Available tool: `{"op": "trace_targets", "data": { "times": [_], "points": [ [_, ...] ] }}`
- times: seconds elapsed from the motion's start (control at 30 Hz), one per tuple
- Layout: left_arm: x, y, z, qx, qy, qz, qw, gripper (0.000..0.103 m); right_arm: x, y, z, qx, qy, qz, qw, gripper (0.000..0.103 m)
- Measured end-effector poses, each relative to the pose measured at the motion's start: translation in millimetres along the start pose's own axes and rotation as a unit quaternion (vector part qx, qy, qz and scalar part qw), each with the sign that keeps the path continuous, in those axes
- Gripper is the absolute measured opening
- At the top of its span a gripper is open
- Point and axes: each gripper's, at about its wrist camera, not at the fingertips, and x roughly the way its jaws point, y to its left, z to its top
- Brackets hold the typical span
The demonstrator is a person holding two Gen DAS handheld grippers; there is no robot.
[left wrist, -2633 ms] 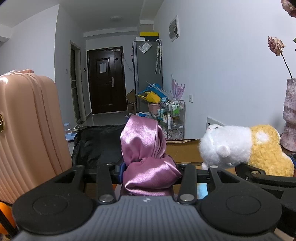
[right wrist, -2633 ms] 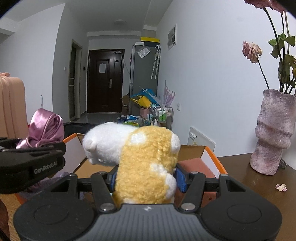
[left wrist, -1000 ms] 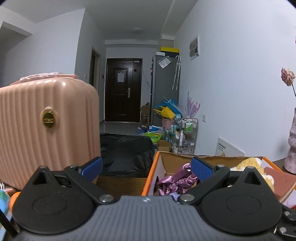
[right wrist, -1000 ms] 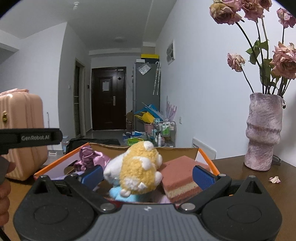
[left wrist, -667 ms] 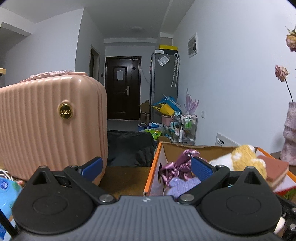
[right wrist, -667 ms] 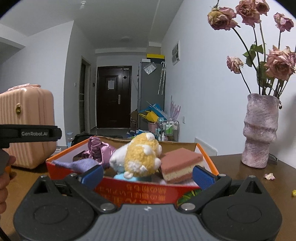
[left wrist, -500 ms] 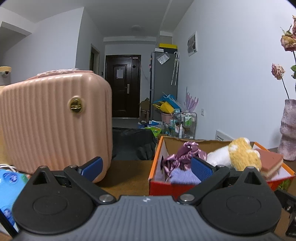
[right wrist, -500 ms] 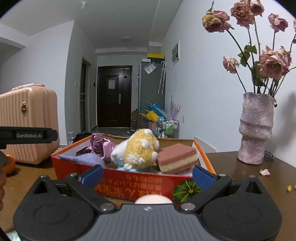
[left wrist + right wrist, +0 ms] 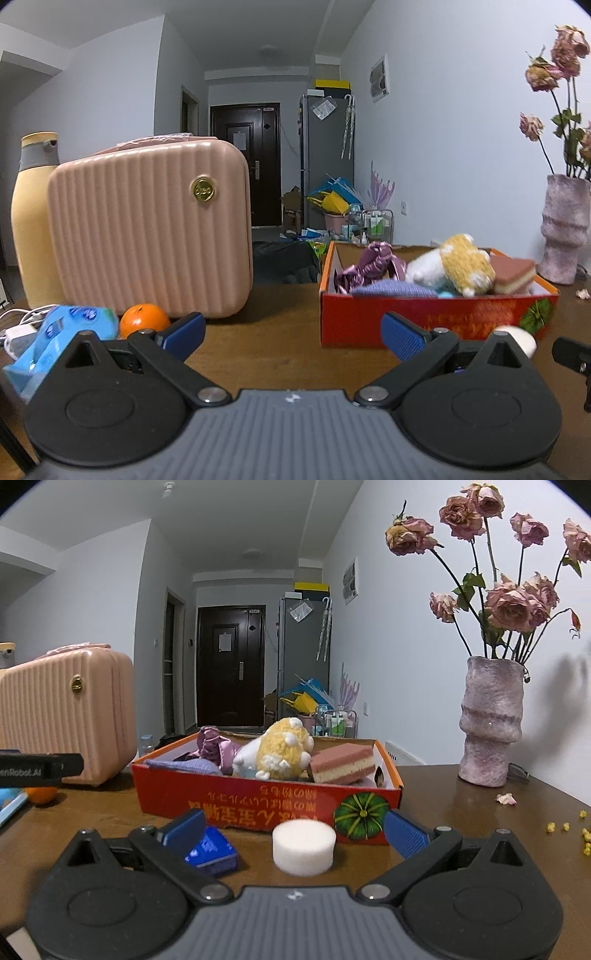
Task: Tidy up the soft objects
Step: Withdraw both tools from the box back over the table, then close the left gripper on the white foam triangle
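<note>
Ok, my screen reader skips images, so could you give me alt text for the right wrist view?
The open right gripper faces a white foam cylinder and a blue wedge on a wooden table. Behind them, a red box holds a yellow plush toy, pink satin cloth and a layered sponge.

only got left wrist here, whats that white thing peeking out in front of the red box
Observer: A white foam cylinder, standing upright just in front of the red box.
Operator: anything else loose near it
Observer: Yes, a blue wedge-shaped piece lies to its left, partly behind one finger of the right claw.
Operator: is that claw holding anything
Observer: No, it is open and empty; the cylinder sits ahead between its fingers, ungripped.
</note>
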Motion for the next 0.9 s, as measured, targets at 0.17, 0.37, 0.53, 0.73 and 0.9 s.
{"op": "trace_targets", "data": {
  "times": [0.17,0.37,0.53,0.73,0.9],
  "points": [
    [-25,3,-12,0.004,0.013,-0.002,0.9999,0.103,-23,0,-7,-0.002,0.004,0.002,1.000,0.103],
    [-55,2,-27,0.013,0.026,0.001,0.9996,0.103,-46,-2,-15,-0.010,0.012,0.006,1.000,0.103],
    [-75,-2,-39,0.017,0.039,-0.001,0.9991,0.103,-62,-5,-23,-0.017,0.024,0.008,1.000,0.103],
    [-94,-14,-52,0.028,0.063,-0.008,0.9976,0.103,-77,-9,-30,-0.019,0.040,0.008,0.999,0.103],
    [-101,-25,-63,0.036,0.093,-0.029,0.9946,0.103,-83,-15,-33,-0.014,0.056,0.001,0.998,0.103]
  ]
}}
